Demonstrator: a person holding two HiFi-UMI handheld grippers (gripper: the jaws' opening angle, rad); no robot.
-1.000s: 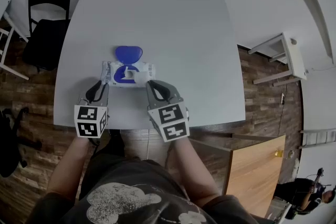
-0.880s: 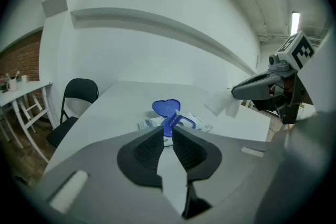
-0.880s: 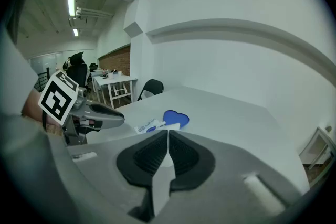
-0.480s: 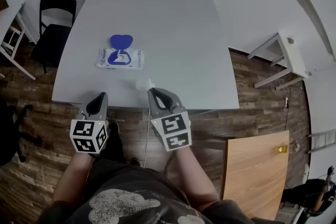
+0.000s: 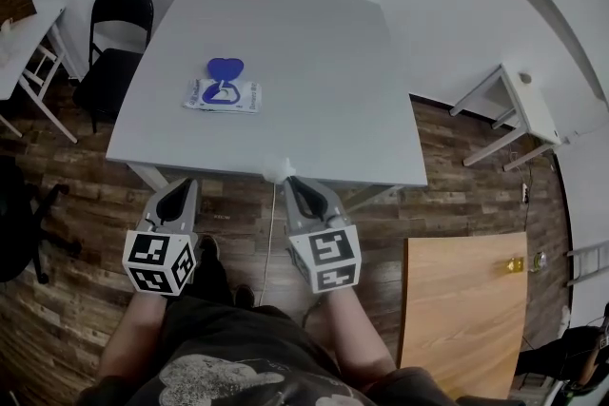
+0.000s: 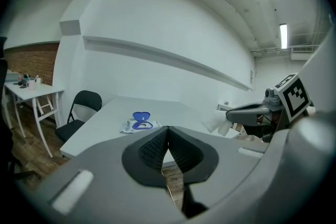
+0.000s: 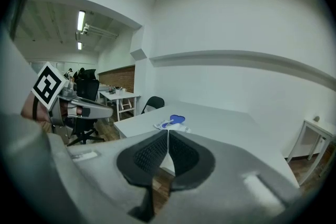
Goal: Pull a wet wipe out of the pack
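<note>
While the wet-wipe pack (image 5: 225, 96) lies lid-up on the table (image 5: 314, 62), the right gripper (image 5: 292, 180) pinches a white wipe (image 5: 284, 168). The left gripper (image 5: 180, 186) is closed, empty.

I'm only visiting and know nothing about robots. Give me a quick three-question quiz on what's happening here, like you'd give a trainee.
1. True or false: the wipe pack lies on the table with its blue lid open.
2. Which gripper holds the white wipe?
3. Fill in: a black ____ stands beside the table.

Key: 1 true. 2 the right gripper. 3 chair.
</note>
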